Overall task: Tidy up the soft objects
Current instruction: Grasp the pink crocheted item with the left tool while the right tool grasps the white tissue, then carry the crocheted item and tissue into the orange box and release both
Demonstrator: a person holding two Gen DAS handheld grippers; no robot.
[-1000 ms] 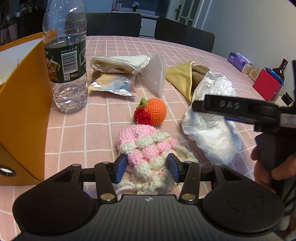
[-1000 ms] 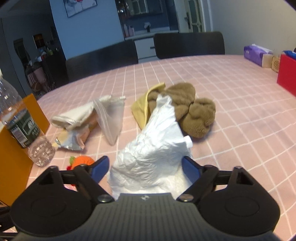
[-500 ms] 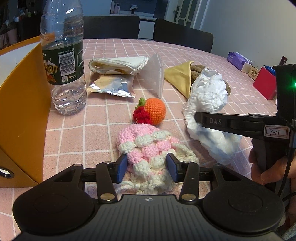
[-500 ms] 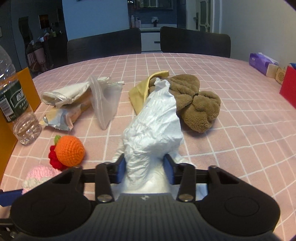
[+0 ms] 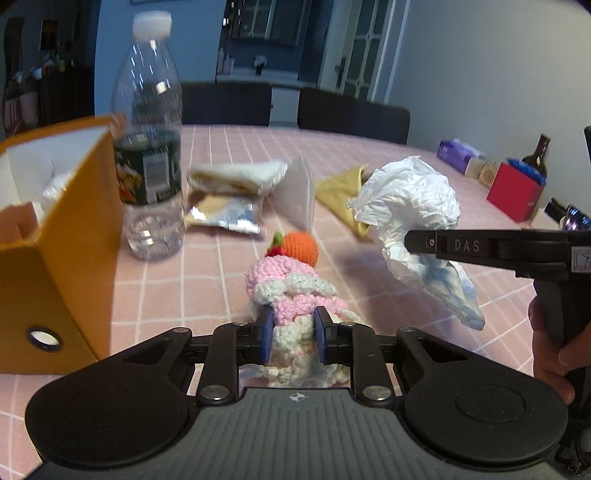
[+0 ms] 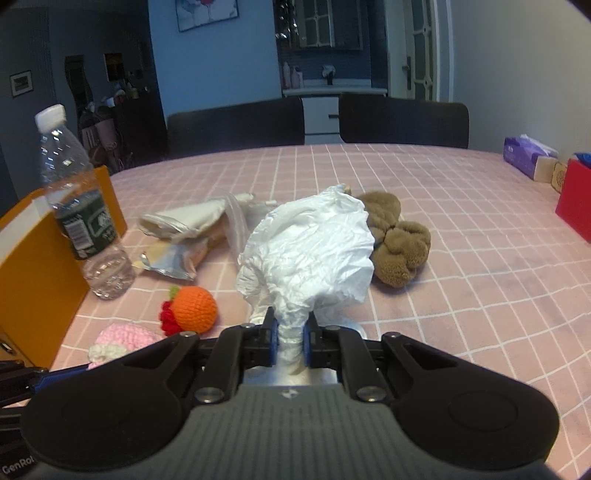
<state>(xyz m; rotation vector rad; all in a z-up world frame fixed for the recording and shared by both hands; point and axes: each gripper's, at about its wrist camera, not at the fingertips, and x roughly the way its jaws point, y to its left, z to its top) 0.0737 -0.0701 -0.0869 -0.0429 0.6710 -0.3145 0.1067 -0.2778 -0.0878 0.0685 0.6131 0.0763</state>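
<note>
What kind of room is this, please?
Probably a home dining room: a large table with a pink checked tablecloth, dark chairs behind it, and a framed picture on the blue wall.

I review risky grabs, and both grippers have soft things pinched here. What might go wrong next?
1. The left gripper pinches only the crochet toy's lower end as its jaws close; it may sag or slip.
2. The water bottle stands beside the orange box; a swing there might topple it.

My two hand-held grippers, black with blue pads

Left gripper [image 5: 293, 334] and right gripper [image 6: 290, 336]: ribbed grey bodies, silver screws; I read "DAS" on one finger.
</note>
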